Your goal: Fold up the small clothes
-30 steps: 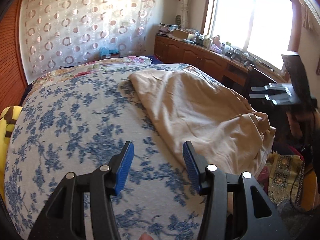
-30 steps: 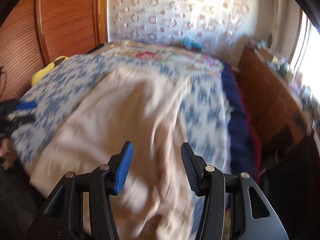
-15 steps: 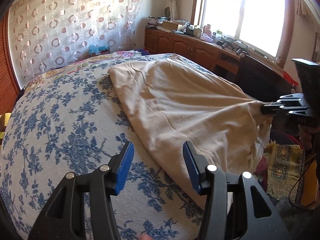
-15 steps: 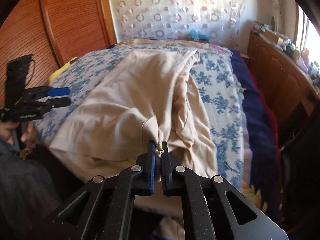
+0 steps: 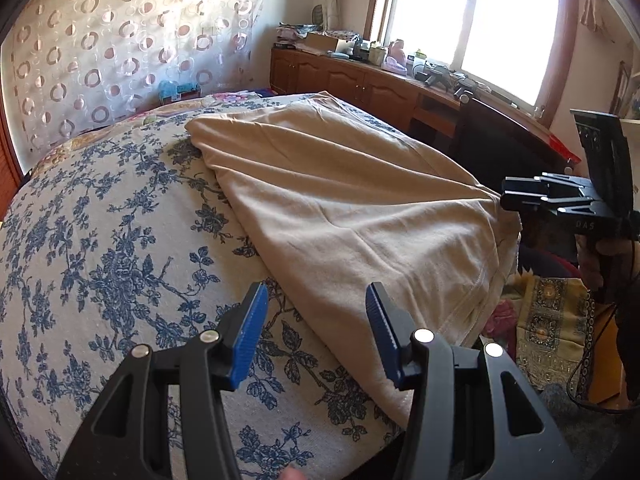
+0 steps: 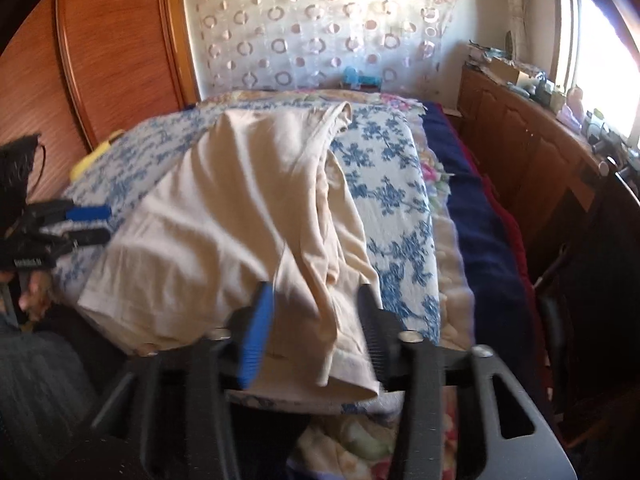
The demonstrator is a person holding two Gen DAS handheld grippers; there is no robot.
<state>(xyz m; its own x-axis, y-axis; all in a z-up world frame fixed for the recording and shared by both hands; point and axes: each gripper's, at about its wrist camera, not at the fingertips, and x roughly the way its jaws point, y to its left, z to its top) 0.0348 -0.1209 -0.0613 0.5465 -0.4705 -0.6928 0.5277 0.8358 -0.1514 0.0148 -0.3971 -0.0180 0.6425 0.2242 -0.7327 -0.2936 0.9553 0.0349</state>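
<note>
Jaws on the right gripper (image 6: 316, 300) are opening, their blue pads standing either side of a bunched corner of the beige garment (image 6: 240, 216) without pressing it, so the cloth hangs loose between them at the near edge of the bed. Across the garment, the left gripper (image 5: 314, 304) hovers with its jaws parted and nothing between them, just above the blue floral bedspread (image 5: 100, 248), with the garment's near hem lying just beside its right finger. Seen from that left view, the right gripper (image 5: 560, 200) sits at the garment's far corner by the bed's edge. The garment itself lies spread along the bed, one side rumpled into a long ridge of folds, the rest fairly flat but creased. My reading is that the work is still at the laying-out stage: a corner is being let go, and no fold has been made. Next, each gripper probably needs to take a hem corner and draw the cloth taut and flat, since the rumpled ridge would spoil a clean crease.
</note>
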